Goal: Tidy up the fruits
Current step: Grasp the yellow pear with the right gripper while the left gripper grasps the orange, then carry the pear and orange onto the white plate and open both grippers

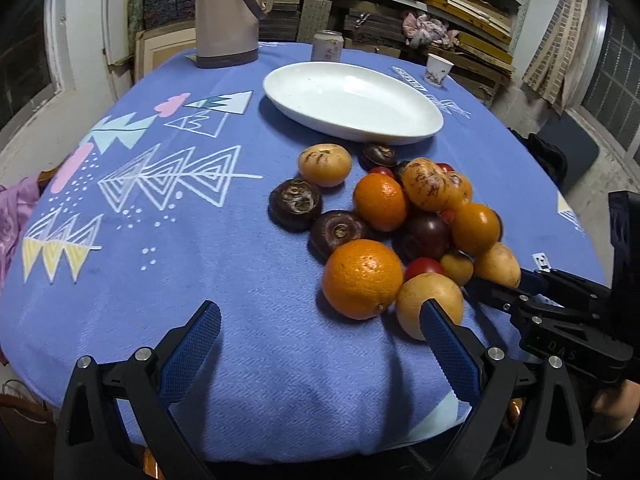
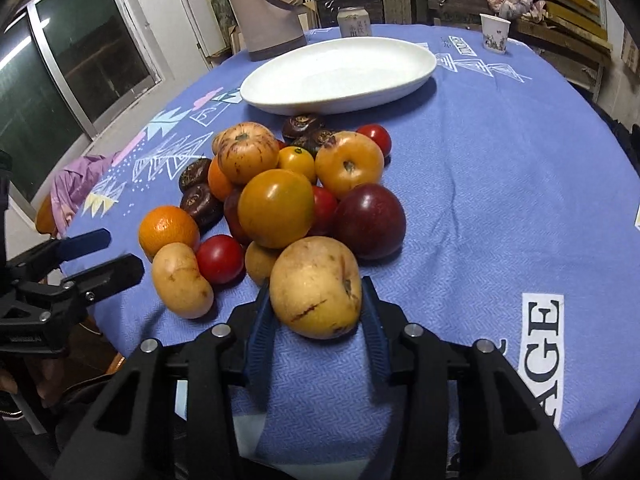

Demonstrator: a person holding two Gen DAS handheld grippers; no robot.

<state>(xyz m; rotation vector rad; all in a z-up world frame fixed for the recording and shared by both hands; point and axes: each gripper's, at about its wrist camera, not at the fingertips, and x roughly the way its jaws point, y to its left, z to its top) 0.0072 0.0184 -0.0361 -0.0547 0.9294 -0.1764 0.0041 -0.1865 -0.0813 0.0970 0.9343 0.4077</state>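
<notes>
A pile of fruit point(image 1: 404, 216) lies on the blue tablecloth: oranges, yellow pears, dark plums, red tomatoes and dark brown water chestnuts. A white oval dish point(image 1: 352, 100) stands empty behind it, also in the right wrist view point(image 2: 340, 74). My left gripper point(image 1: 320, 332) is open and empty just in front of the pile, its right finger against a yellow pear point(image 1: 428, 296). My right gripper point(image 2: 316, 300) has its two fingers closed against the sides of the nearest yellow pear point(image 2: 316, 286), which rests on the cloth. It also shows in the left wrist view point(image 1: 500, 288).
A tall pink thermos jug point(image 1: 226, 12), a drink can point(image 1: 327, 45) and a paper cup point(image 1: 438, 70) stand at the table's far edge. Shelves of stacked boards lie behind. A purple cloth point(image 2: 76, 184) hangs at the table's left edge.
</notes>
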